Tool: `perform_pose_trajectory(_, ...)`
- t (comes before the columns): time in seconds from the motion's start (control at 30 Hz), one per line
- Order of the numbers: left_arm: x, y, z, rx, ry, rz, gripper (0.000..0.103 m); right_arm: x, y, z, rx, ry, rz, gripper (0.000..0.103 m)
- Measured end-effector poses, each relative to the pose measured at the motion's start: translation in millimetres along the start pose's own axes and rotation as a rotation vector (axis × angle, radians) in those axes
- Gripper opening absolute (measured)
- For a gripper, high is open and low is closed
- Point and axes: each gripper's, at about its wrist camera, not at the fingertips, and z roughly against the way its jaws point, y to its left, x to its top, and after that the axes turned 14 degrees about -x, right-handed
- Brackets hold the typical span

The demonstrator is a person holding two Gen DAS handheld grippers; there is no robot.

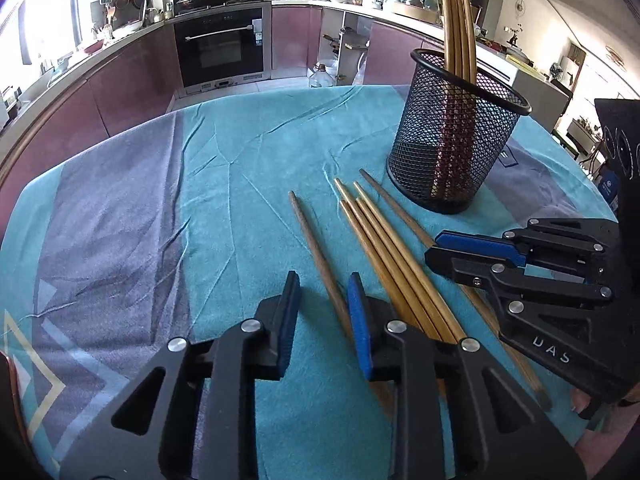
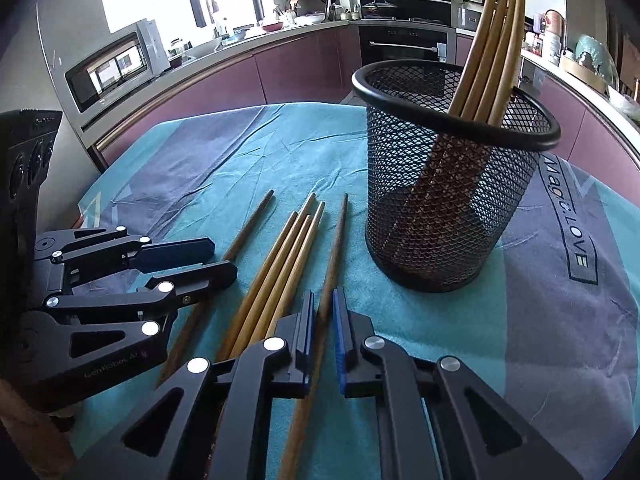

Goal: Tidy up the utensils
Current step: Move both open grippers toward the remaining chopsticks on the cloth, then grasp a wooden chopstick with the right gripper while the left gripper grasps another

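Wooden chopsticks lie on a teal and grey cloth (image 1: 160,200). My left gripper (image 1: 324,284) is open around a dark brown chopstick (image 1: 308,232); the stick lies against the right pad, with a gap to the left pad. Beside it lie several lighter chopsticks (image 1: 384,248), side by side. My right gripper (image 2: 324,294) is shut on another dark chopstick (image 2: 340,232) low over the cloth. The left wrist view shows the right gripper (image 1: 434,246) at the right. A black mesh cup (image 2: 440,208) stands upright behind, holding several light chopsticks (image 2: 492,40).
The left gripper (image 2: 224,258) sits close to the left of the right one, with the loose chopsticks (image 2: 280,264) between them. The mesh cup (image 1: 452,152) stands a short way beyond the stick tips. Kitchen counters, an oven (image 1: 220,48) and a microwave (image 2: 112,72) lie beyond the table edge.
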Motion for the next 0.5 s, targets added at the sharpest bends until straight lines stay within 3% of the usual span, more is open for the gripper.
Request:
perform_pose_trajectory(0.13,-1.4,3.3,2.2,-0.027,-0.012,0.036,0.012,-0.6,-4.7,1.5,0.015,0.003,-0.016,0.005)
perform_pose_trajectory(0.5,-6.9,2.0,10.2,-0.059,-0.028,0.056,0.009,-6.9,-16.2,28.4,0.068,-0.053,-0.018,0.005)
